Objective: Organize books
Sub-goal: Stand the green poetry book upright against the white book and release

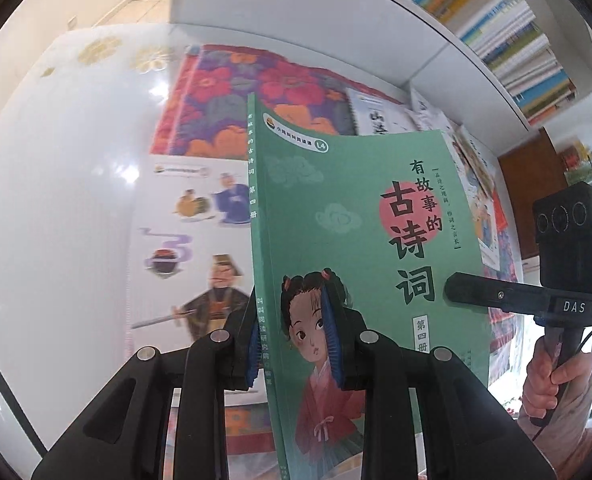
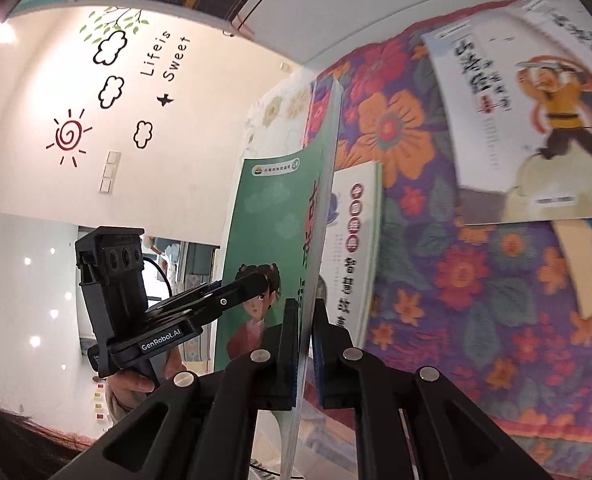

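Both the left gripper [image 1: 296, 340] and right gripper [image 2: 305, 354] pinch 1 thin, glossy green book [image 1: 359, 240].

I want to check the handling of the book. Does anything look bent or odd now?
Yes. The green book is held upright by both grippers, and its cover curves instead of staying flat. Other books lie scattered at angles on the floral cloth.

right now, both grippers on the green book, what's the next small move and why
Probably open the right gripper and let go. The green book is held upright off the table, the left gripper clamping it near the spine and the right at the page edge. One grip seems enough to carry it toward the shelf.
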